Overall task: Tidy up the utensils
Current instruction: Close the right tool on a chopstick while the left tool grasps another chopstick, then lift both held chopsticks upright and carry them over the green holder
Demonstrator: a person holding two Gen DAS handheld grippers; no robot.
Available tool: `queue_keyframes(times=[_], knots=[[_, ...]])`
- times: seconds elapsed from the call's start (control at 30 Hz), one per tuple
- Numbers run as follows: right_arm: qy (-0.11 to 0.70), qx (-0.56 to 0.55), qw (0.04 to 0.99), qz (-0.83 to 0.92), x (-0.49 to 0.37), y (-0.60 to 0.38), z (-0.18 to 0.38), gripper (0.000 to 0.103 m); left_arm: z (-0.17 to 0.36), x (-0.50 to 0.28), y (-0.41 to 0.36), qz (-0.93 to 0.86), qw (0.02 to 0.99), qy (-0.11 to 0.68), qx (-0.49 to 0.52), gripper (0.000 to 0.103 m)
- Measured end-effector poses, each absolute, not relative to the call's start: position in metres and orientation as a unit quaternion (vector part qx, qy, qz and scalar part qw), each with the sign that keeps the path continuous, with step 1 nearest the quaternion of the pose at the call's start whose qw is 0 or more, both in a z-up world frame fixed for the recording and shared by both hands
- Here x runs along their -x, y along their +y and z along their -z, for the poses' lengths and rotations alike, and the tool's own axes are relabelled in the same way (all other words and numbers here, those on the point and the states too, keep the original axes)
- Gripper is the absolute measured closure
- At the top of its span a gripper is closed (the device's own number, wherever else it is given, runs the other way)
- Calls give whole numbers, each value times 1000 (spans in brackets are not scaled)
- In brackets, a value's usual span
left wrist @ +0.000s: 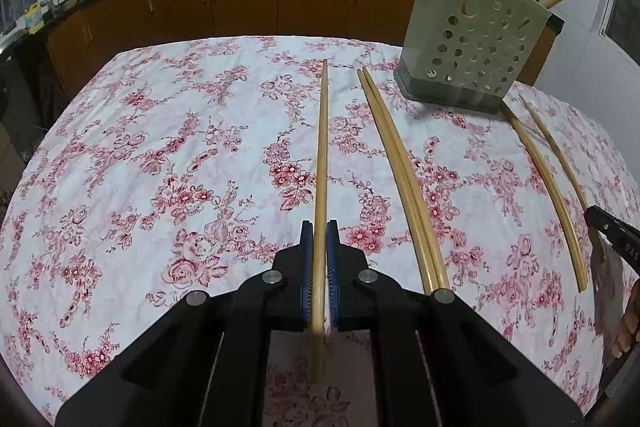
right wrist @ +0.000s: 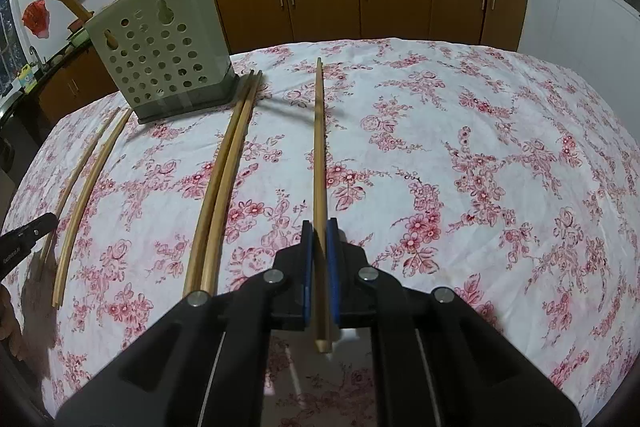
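Left of the perforated utensil holder (right wrist: 162, 55), the left gripper (left wrist: 320, 241) is clenched on one chopstick (left wrist: 321, 163). Chopsticks already stand inside the holder. A loose pair (right wrist: 224, 179) lies just right of it on the counter (right wrist: 480, 147). Further right, the right gripper (right wrist: 319, 241) grasps another chopstick (right wrist: 319, 147).

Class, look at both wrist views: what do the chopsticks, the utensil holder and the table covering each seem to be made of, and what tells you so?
Chopsticks: probably bamboo or wood, pale tan, matt, faint lengthwise grain.
Utensil holder: likely moulded plastic, grey-green, smooth, with evenly punched round holes and a darker base.
Table covering: cloth, white with a red flower print, matt and finely creased.
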State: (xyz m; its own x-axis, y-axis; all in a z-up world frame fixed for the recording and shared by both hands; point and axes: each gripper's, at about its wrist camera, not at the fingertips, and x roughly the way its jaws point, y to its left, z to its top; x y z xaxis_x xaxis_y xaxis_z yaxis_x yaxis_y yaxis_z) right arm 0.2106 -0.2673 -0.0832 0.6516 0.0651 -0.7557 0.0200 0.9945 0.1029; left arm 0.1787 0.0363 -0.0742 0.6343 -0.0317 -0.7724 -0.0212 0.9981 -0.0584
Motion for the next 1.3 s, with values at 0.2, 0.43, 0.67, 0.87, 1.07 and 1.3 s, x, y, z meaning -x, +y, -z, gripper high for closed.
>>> queue_keyframes(times=[0.2,0.43,0.67,0.87,1.07,1.3], knots=[[413,-54,909,-13,-210,-268,79,95,72,-178,35,8,902,431,24,96],[367,-62,928,-15,-201,-274,47,95,44,-172,35,12,918,395,25,96],[342,-69,937,-16,-197,-279,30,95,17,-168,37,18,932,361,33,96],[335,-71,939,-18,-195,-279,26,95,10,-168,35,18,936,351,35,96],[329,-73,941,-18,-194,-280,22,95,6,-166,36,17,938,345,35,96],[296,-77,952,-19,-192,-283,2,95,-14,-165,38,16,947,319,37,96]])
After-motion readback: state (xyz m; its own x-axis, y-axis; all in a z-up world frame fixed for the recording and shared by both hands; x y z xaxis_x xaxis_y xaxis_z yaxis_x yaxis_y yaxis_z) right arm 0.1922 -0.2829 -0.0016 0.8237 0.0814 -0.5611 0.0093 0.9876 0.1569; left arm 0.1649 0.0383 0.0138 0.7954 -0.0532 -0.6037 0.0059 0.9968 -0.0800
